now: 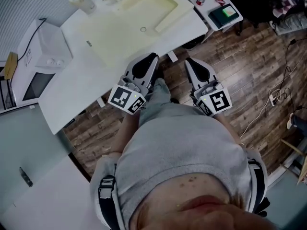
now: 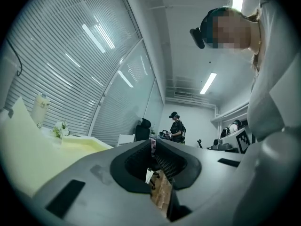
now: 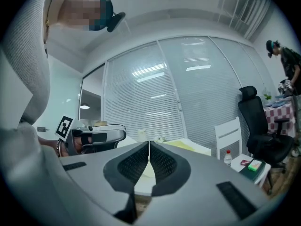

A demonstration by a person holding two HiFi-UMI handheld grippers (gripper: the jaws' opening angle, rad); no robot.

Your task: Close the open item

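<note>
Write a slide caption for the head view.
Person holds left gripper and right gripper over the wood floor beside a white table; a microwave stands farther left.

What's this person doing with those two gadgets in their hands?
A person stands by a white table, holding a left gripper and a right gripper out in front, over the wooden floor. Both have their jaws together and hold nothing. Neither touches anything on the table or the microwave beside it.
</note>
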